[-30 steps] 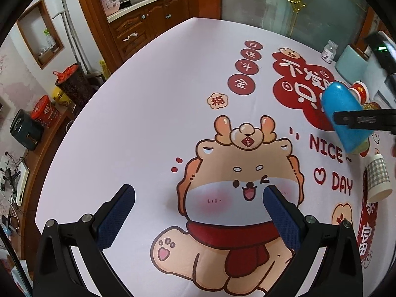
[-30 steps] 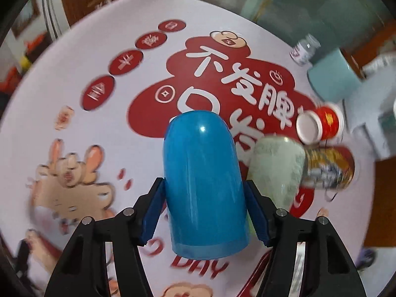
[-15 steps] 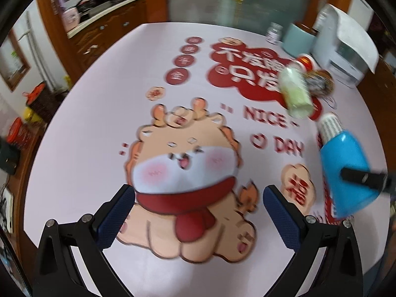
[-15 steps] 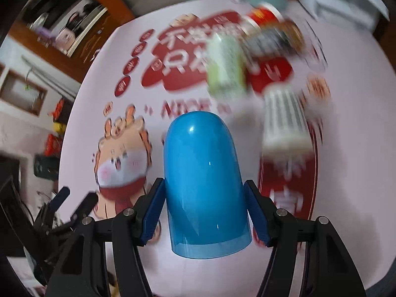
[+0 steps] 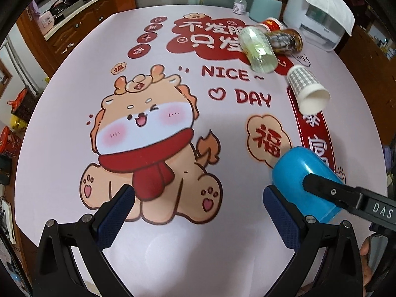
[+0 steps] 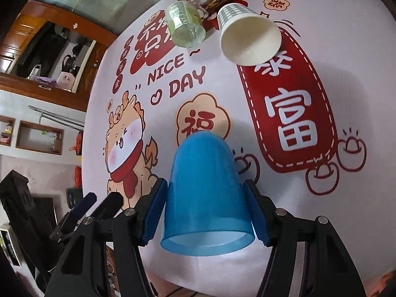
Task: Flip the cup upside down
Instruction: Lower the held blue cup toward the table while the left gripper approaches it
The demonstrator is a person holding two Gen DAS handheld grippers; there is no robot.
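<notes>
My right gripper (image 6: 205, 212) is shut on a blue plastic cup (image 6: 206, 193). The cup's closed rounded end points away from me and its open rim faces the camera. It is held above the printed tablecloth (image 6: 321, 198), near the table's front right. In the left wrist view the same blue cup (image 5: 297, 175) shows at lower right, tilted, with a black right-gripper finger (image 5: 331, 191) across it. My left gripper (image 5: 198, 208) is open and empty above the cartoon dragon print, just left of the cup.
A checked paper cup (image 5: 307, 89) lies on its side, also in the right wrist view (image 6: 247, 34). A clear plastic bottle (image 5: 258, 49) and a dark can (image 5: 287, 40) lie behind it. A teal canister (image 5: 264, 7), small jar (image 5: 240, 3) and white appliance (image 5: 319, 17) stand at the back.
My right gripper has carried the blue cup from the far cluster of containers toward the near right of the table and lower. The left gripper has swung right and stays open.
</notes>
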